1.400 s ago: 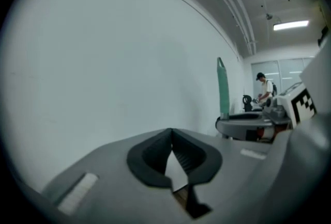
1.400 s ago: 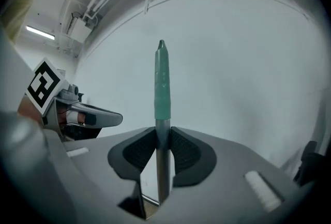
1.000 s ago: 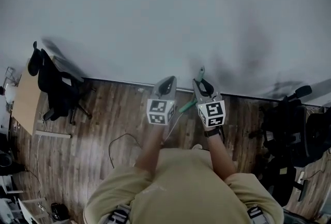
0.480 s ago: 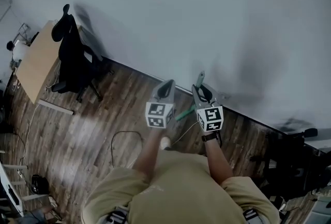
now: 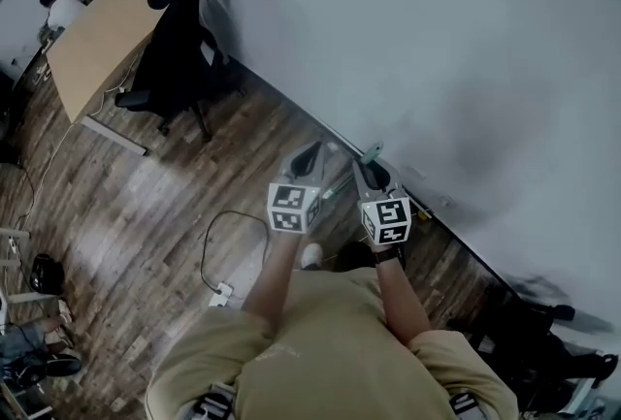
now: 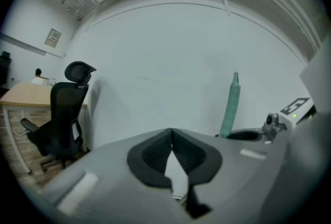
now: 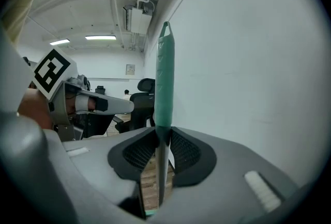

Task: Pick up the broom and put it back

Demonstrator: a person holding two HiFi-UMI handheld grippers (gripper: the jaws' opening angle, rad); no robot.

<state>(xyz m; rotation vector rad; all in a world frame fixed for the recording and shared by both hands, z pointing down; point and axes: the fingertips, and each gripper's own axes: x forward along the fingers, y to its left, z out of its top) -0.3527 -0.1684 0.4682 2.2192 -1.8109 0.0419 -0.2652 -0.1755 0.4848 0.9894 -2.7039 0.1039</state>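
The broom's green handle point(image 7: 165, 78) stands upright between the pads of my right gripper point(image 7: 158, 140), which is shut on it; the handle's thin lower shaft runs down through the jaws. In the head view the handle's tip point(image 5: 373, 153) pokes up above the right gripper point(image 5: 372, 168), close to the white wall, and a green stretch point(image 5: 341, 186) shows below between the two grippers. The broom head is hidden. My left gripper point(image 6: 170, 134) is shut with nothing in it, just left of the broom handle point(image 6: 230, 106). In the head view the left gripper point(image 5: 308, 157) is level with the right one.
A white wall point(image 5: 437, 49) runs diagonally just ahead. A black office chair point(image 5: 179, 40) and a wooden desk point(image 5: 97, 45) stand at the upper left. A cable point(image 5: 228, 234) with a power strip point(image 5: 221, 291) lies on the wooden floor. Dark equipment point(image 5: 543, 350) sits at the lower right.
The person has moved along the wall with both grippers and the broom. The chair and desk have shifted from the left edge towards the top middle. The right grip is unchanged.
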